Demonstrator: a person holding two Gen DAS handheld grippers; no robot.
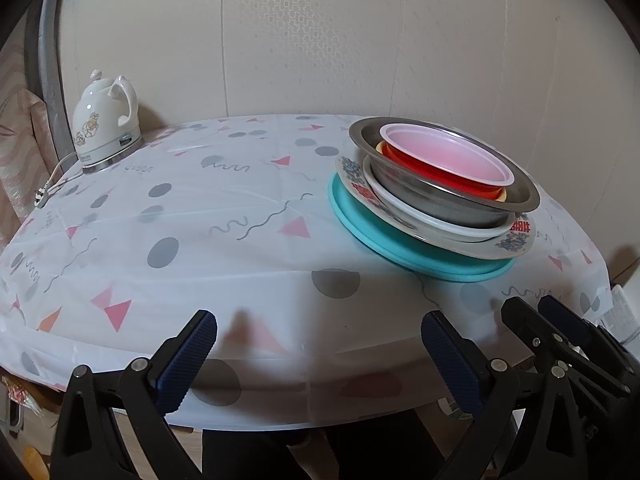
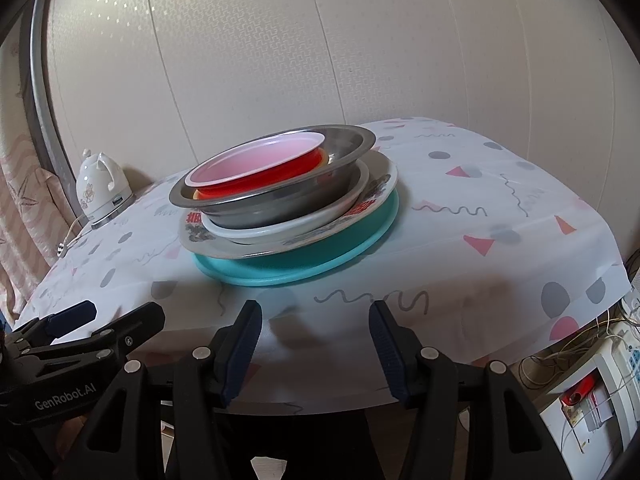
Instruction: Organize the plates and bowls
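One nested stack of dishes on the patterned tablecloth [image 1: 168, 216]

The steel bowl [image 2: 288, 200] holds a red bowl [image 2: 256, 184] topped by a pink-lined one [image 2: 256, 160]; beneath lie a white dish [image 2: 280, 228], a printed plate [image 2: 224, 248] and a teal plate [image 2: 304, 264]; the left gripper [image 1: 320, 344] and right gripper [image 2: 316, 332] both gape empty, short of the stack.

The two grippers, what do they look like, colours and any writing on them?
Both match. The left gripper and right gripper have black plastic frames shaped like angular A-form clamps, with round silver pivot pins at the joints. Each finger carries a dark navy-blue pad with a fine ribbed texture. Seen from the right wrist view, the left gripper's body bears grey lettering "GenRobot.AI". No cables, hands or sleeves are visible.
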